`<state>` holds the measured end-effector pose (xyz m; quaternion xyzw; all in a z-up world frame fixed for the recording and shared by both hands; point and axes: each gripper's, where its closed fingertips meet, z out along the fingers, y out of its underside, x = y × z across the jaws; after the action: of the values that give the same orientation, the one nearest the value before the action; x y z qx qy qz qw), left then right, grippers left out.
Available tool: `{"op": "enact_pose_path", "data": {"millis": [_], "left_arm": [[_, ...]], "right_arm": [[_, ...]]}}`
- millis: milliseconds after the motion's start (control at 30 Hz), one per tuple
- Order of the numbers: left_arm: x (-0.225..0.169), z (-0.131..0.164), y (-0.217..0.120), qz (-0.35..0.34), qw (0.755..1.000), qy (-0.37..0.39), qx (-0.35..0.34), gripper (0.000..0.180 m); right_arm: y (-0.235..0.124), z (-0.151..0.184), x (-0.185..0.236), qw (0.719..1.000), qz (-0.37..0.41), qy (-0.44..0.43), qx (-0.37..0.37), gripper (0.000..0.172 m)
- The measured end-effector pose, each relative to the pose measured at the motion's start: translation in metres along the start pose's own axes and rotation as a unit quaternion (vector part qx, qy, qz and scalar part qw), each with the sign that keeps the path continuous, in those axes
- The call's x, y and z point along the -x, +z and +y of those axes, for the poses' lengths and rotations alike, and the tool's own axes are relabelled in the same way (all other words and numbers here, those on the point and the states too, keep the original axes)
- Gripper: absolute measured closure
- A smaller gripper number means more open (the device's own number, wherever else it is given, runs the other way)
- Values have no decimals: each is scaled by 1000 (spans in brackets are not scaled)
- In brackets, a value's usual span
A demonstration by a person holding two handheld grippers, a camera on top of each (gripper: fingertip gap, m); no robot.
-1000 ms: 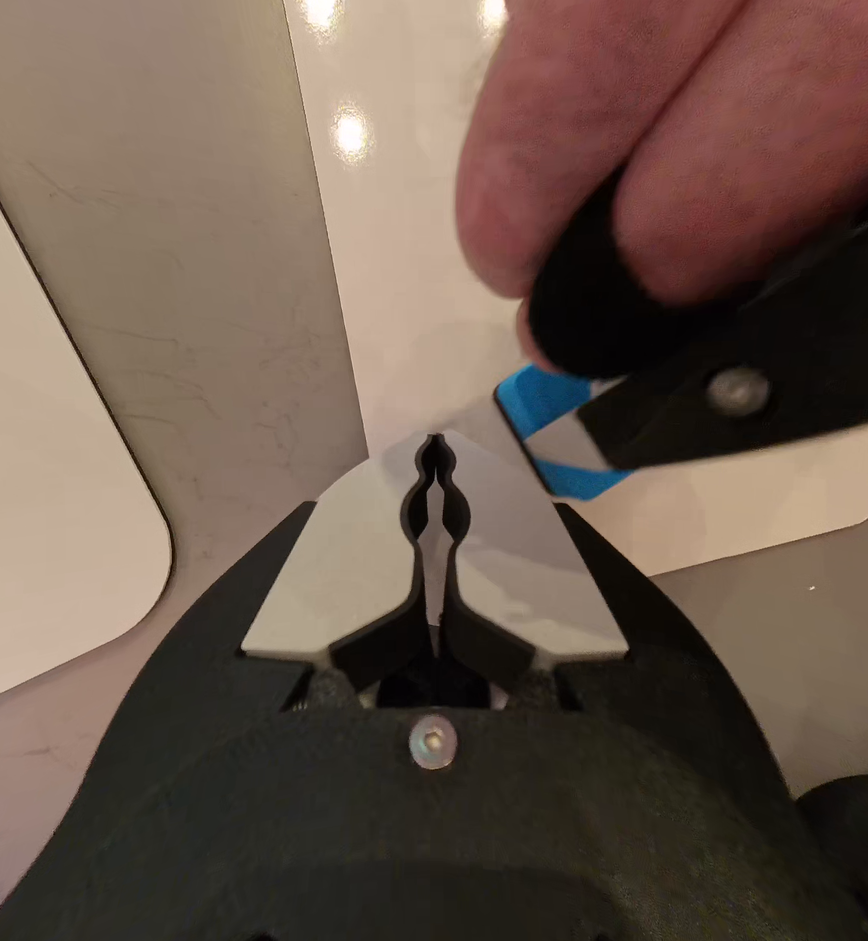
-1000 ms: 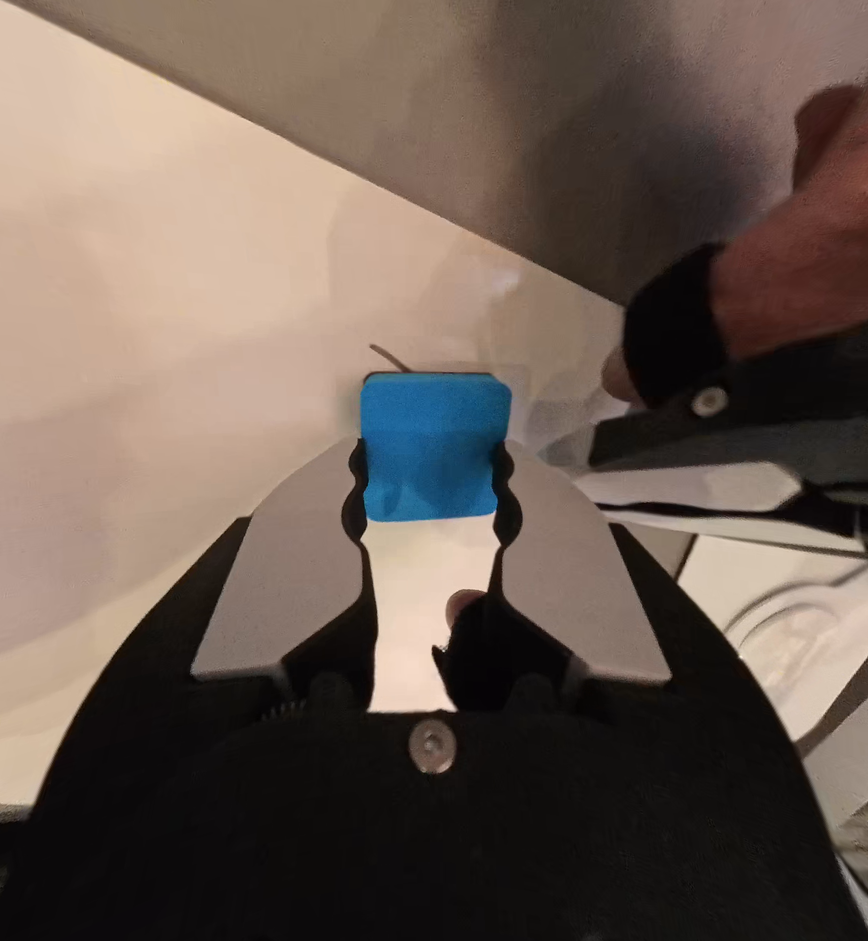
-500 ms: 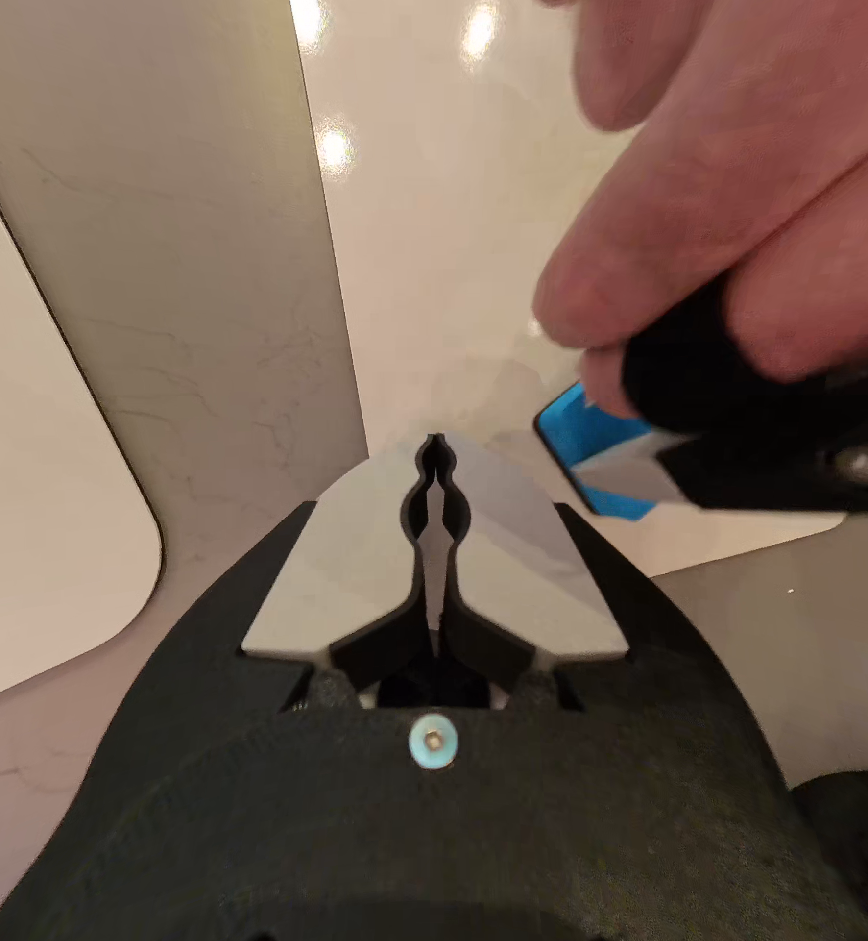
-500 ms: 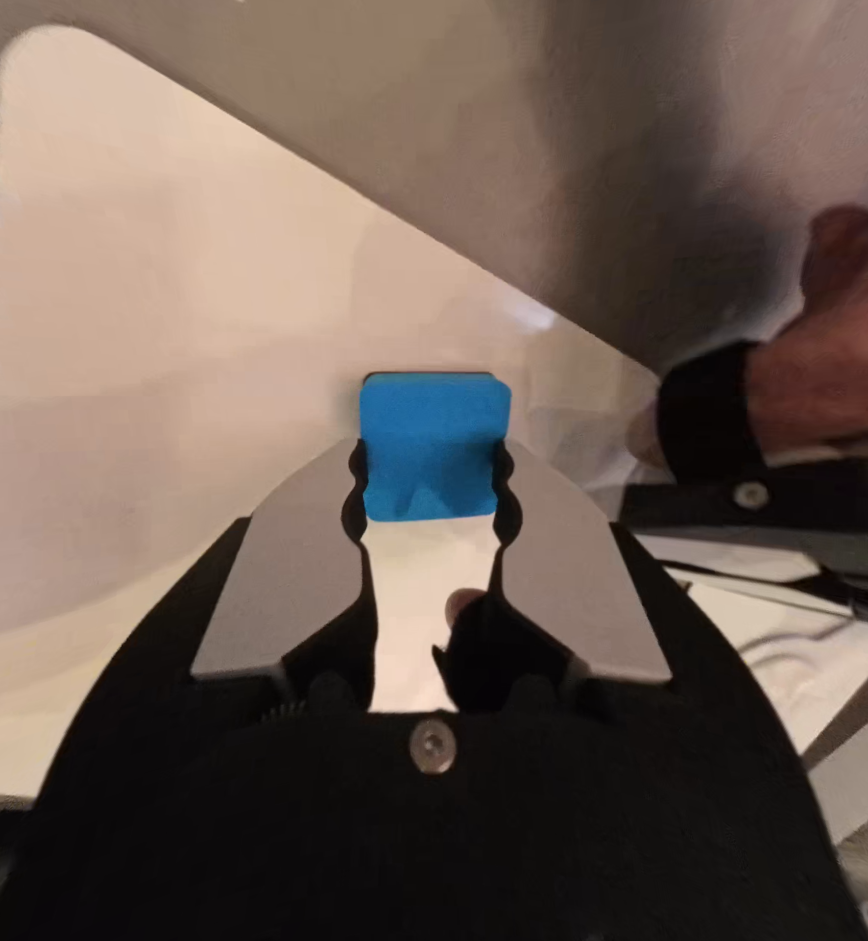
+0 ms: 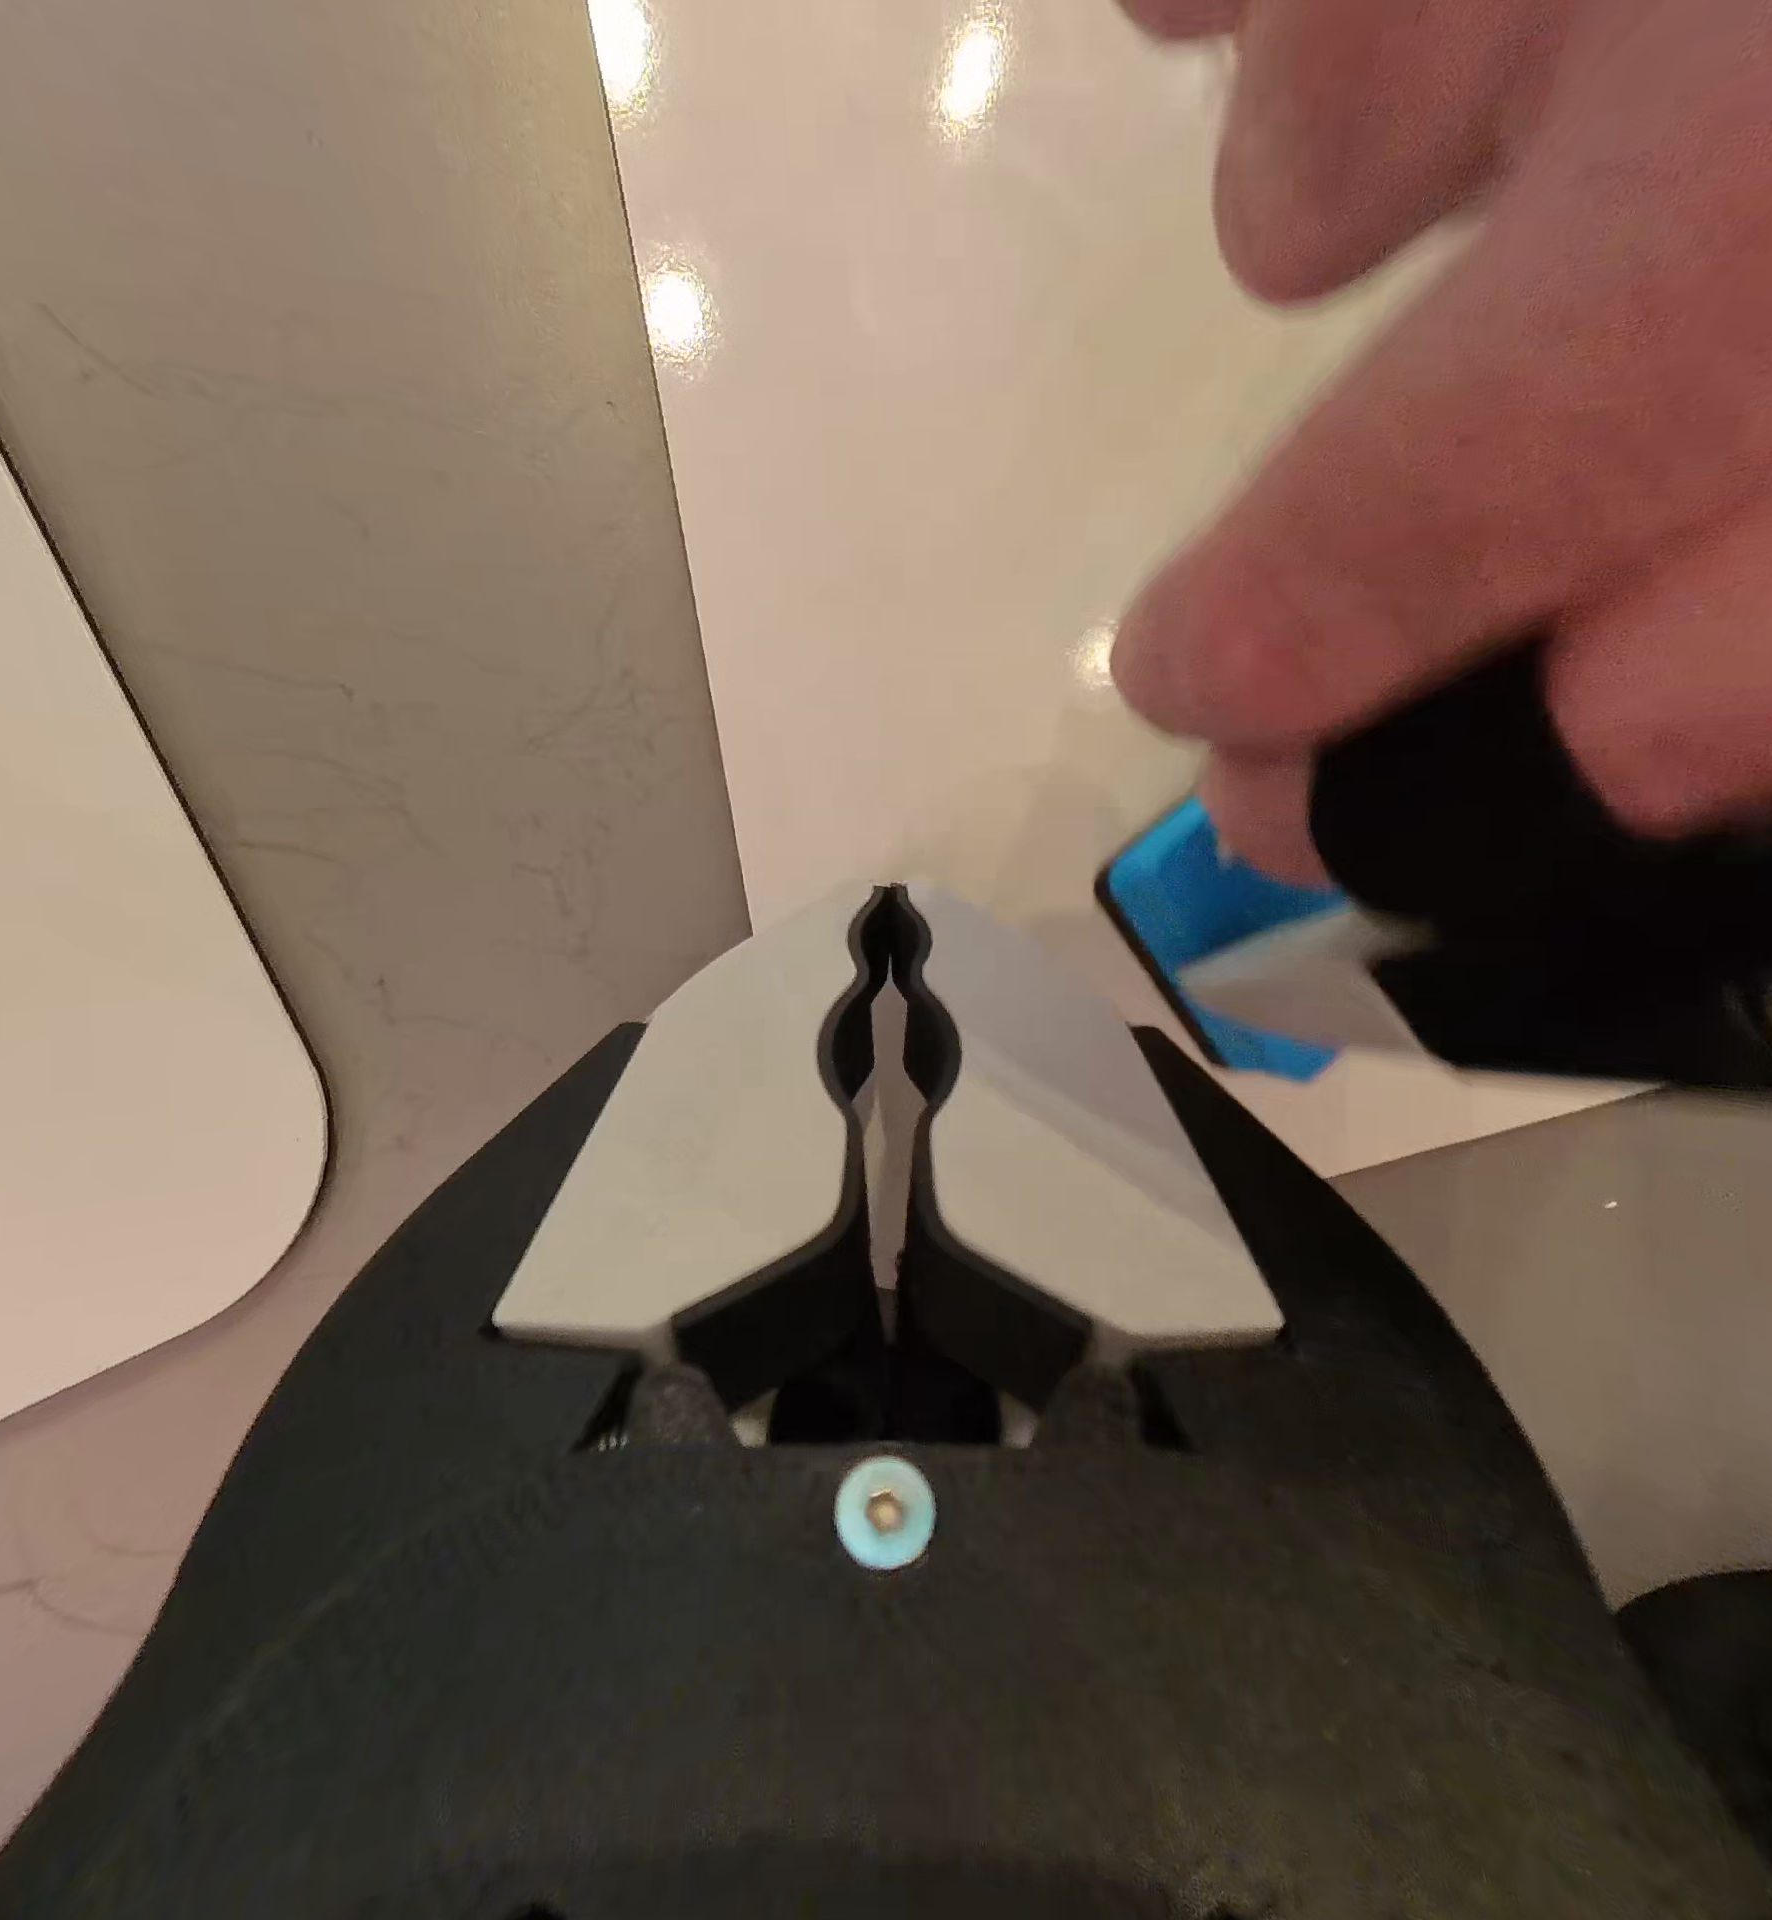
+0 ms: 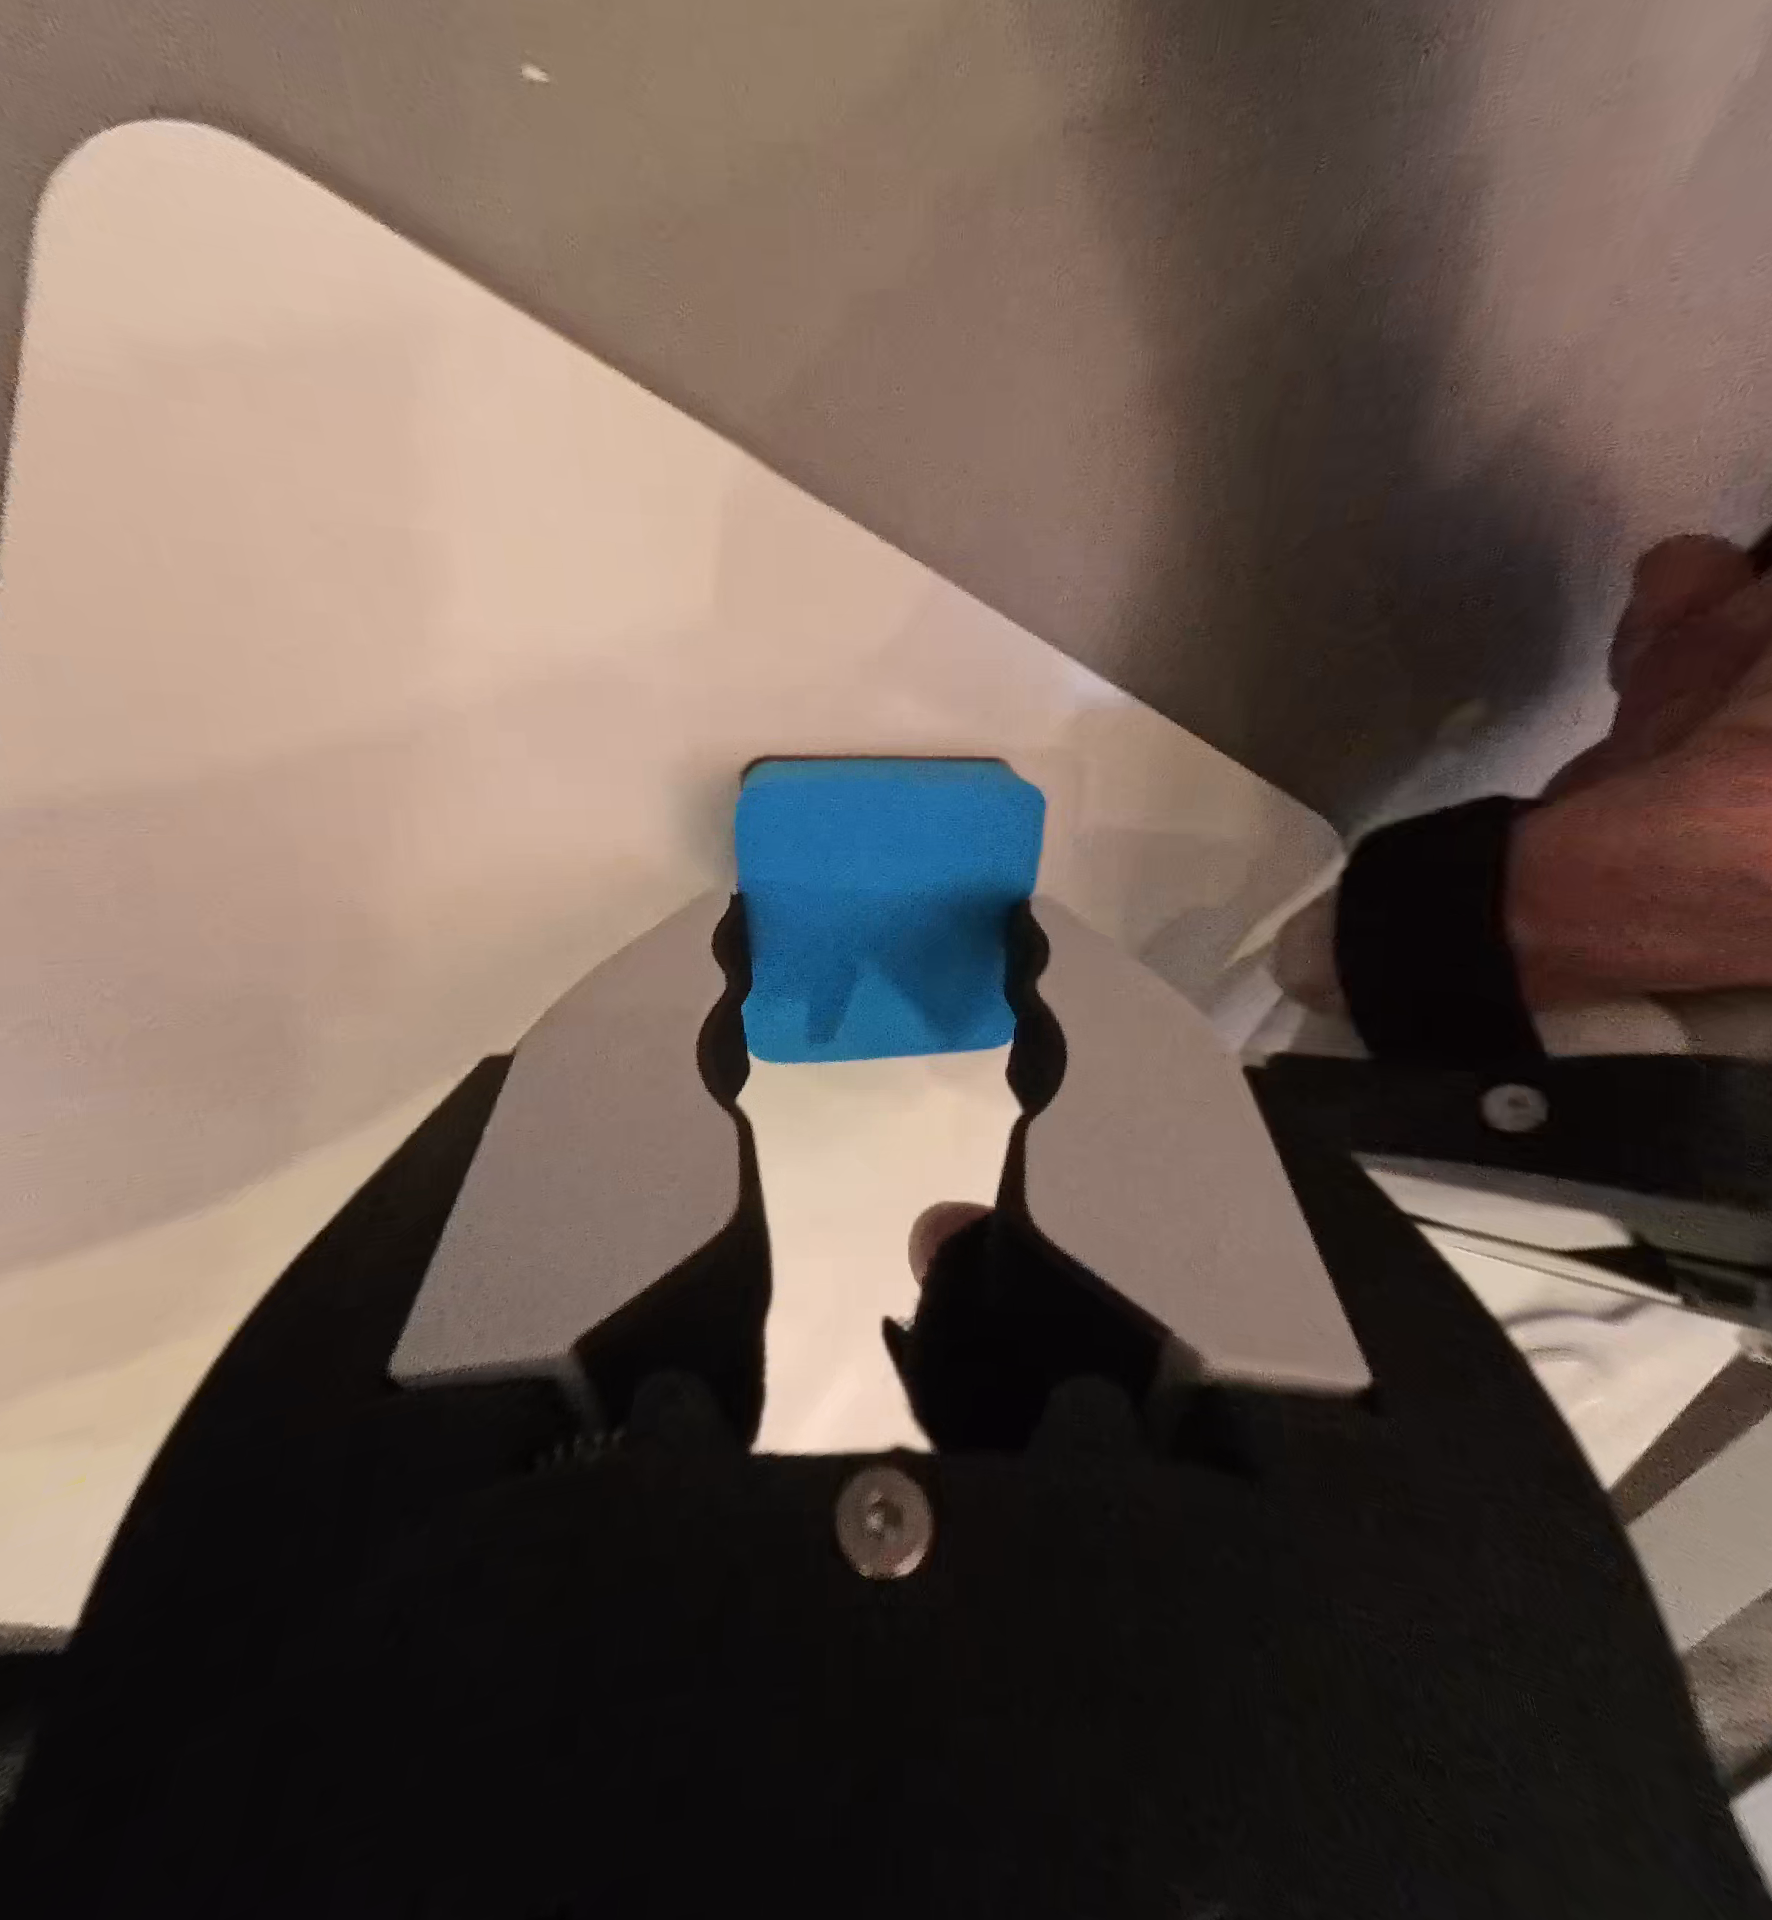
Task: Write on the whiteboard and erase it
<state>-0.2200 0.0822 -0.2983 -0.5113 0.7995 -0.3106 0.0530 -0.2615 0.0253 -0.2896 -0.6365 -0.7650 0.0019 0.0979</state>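
The right wrist view alone showed the right gripper (image 6: 877, 961) with its jaws clamped on a blue eraser (image 6: 882, 904), pressed to the whiteboard (image 6: 342, 623). The left wrist view showed the left gripper (image 5: 892, 914), jaws closed on nothing, and beyond the whiteboard a second white board (image 5: 51, 883) on the grey tabletop (image 5: 394, 623).

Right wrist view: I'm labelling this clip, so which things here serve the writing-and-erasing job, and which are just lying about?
Part of the job:
- whiteboard, lying flat
- blue eraser, clamped in the right gripper against the board
- left gripper, shut with nothing in it, at the board's edge

Just lying about:
- grey marbled table
- second white board to the left
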Motion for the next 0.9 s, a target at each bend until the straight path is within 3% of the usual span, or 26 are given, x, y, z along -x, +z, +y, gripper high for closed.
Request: {"op": "enact_pose_path", "data": {"millis": [133,300,400,533,633,767,900], "left_arm": [[0,0,0,8,1000,-3,1,180],[0,0,0,13,1000,-9,-6,180],[0,0,0,14,1000,-9,-7,180],[0,0,0,17,1000,-11,-11,180],[0,0,0,15,1000,-10,-6,180],[-1,0,0,11,1000,-9,-2,180],[-1,0,0,15,1000,-12,-4,180]], "right_arm": [[-5,49,-7,998,2,69,12,122],[-1,11,-4,1000,8,23,-14,122],[-3,34,-7,999,-2,53,-5,122],[-1,7,0,1000,-3,7,-4,122],[-4,34,-2,999,-9,50,0,122],[-1,5,3,1000,-3,7,-10,122],[-3,31,-4,999,-3,51,-3,122]]}}
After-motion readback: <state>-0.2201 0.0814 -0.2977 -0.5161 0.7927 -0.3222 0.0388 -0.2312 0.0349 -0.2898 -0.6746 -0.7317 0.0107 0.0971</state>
